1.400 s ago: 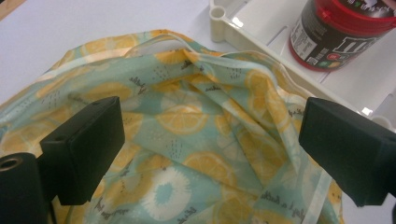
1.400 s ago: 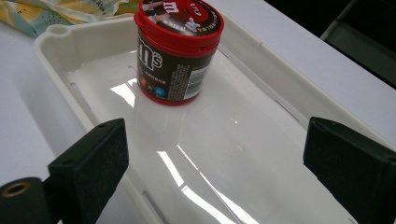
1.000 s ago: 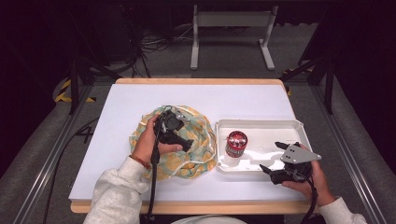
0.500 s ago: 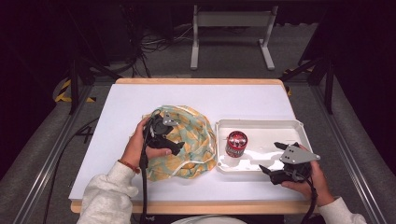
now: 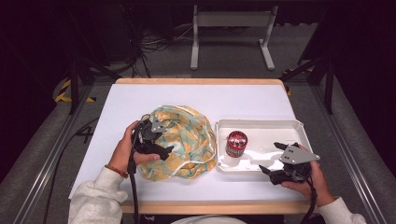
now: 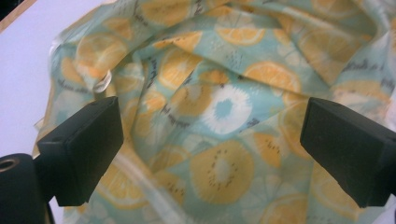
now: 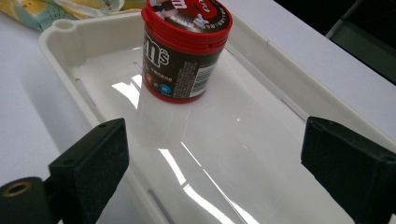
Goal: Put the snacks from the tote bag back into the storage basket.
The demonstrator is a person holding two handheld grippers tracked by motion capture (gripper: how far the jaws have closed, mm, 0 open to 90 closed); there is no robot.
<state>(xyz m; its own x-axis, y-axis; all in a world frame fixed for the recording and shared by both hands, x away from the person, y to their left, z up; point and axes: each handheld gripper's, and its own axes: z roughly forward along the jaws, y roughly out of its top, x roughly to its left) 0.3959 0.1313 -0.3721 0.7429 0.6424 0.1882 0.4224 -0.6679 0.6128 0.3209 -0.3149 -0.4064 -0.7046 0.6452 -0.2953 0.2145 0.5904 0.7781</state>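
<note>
Now left gripper [image 5: 161,148] has shifted left over fruit-print bag [image 5: 187,140], jaws wide; right gripper [image 5: 275,165] idle, jaws wide, near tray [image 5: 261,125].

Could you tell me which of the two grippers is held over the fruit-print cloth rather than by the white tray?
The left gripper: its open jaws hang above the fruit-print cloth. The right gripper, also open, sits at the white tray with the candy tub.

The fruit-print cloth bag [image 6: 224,112] runs off 3 edges of the left gripper view, and its folds hide whatever lies inside. In the right gripper view the candy tub [image 7: 184,49] loses its lid's top at the edge, its small label print unreadable.
</note>
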